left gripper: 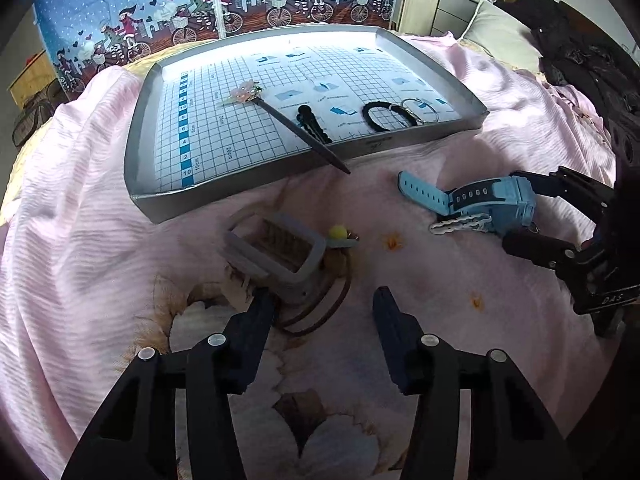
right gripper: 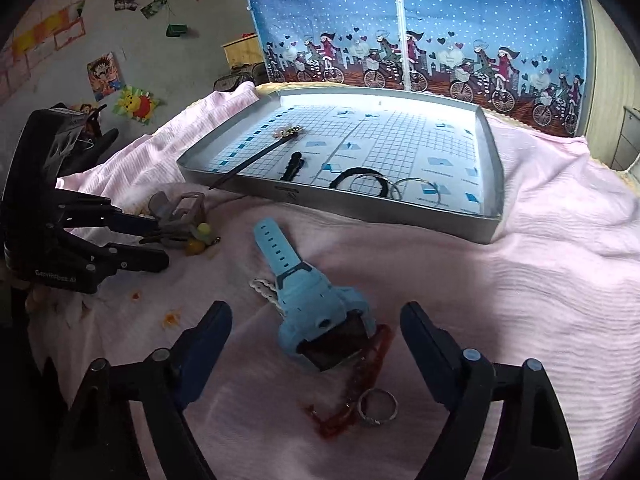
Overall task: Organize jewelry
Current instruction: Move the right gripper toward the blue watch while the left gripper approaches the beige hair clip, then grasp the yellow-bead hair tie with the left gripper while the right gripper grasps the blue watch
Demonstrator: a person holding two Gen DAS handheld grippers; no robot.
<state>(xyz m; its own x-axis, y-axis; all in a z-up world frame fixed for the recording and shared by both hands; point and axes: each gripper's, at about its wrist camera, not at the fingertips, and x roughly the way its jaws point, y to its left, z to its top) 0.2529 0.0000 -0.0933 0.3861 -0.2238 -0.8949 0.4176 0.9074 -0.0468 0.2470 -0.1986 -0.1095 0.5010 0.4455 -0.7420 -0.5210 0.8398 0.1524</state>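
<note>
place: someone's bedroom at home, pretty lived-in
bed: pink blanket (left gripper: 100,208), pillow (left gripper: 500,36) at the far right corner
walls: cartoon posters (right gripper: 105,72), fabric wardrobe (right gripper: 400,32) with a bicycle print

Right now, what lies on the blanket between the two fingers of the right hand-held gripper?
In the right wrist view, the blue watch lies between the fingers of the right hand-held gripper, with a red chain and a silver ring nearer the camera.
</note>
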